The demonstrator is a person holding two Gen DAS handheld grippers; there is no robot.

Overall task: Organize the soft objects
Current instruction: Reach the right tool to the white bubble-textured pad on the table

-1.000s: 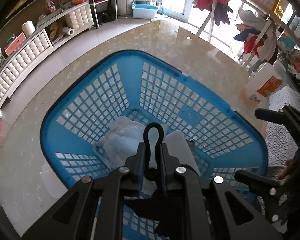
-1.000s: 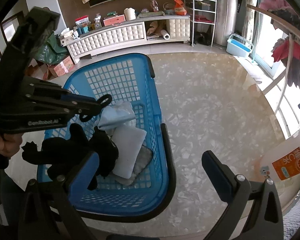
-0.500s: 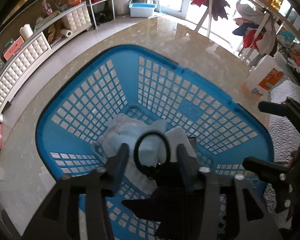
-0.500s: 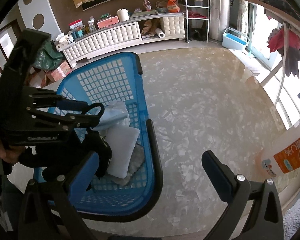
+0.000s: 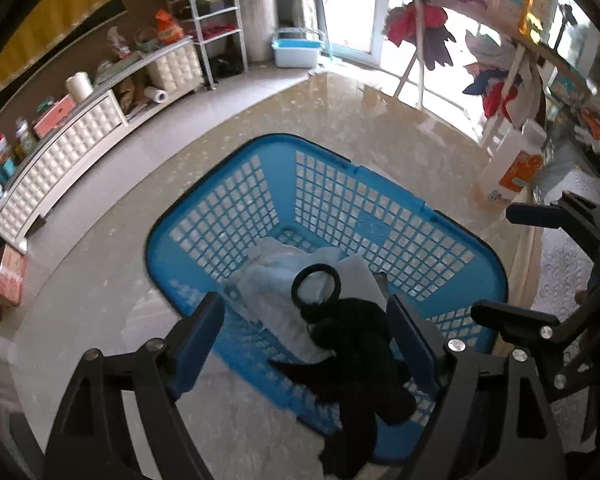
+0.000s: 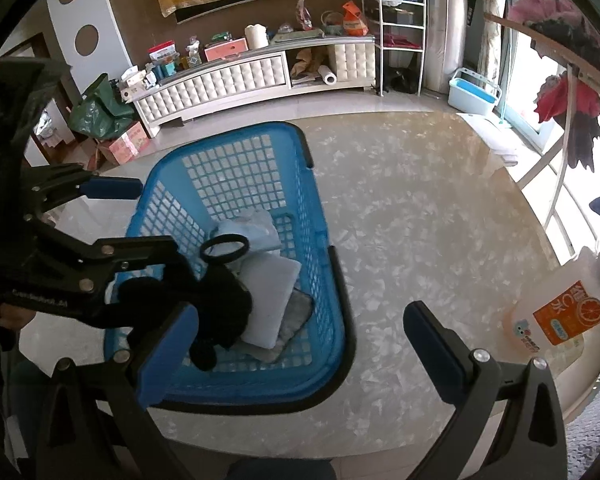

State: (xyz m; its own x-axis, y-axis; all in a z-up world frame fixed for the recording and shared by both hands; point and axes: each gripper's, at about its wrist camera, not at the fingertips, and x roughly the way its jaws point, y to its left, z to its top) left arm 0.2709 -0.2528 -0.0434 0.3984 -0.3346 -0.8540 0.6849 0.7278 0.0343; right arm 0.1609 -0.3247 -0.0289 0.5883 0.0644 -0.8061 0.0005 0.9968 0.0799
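Claws both stood spread: my left claw (image 5: 304, 324) above the black plush toy (image 5: 360, 360), lower centre, lying in the blue basket (image 5: 380, 184). My right claw (image 6: 300, 344) idled. Toy's hanging loop (image 5: 317, 284) could have snagged a finger.

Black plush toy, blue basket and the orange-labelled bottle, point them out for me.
black plush toy (image 5: 360, 344), left wrist view, on its body.
blue basket (image 6: 236, 172), right wrist view, on its far wall.
bottle (image 6: 560, 316), right wrist view, on its orange label.

Glossy marble floor (image 6: 412, 208), white tufted cabinet (image 6: 228, 76), bright window (image 6: 532, 80).
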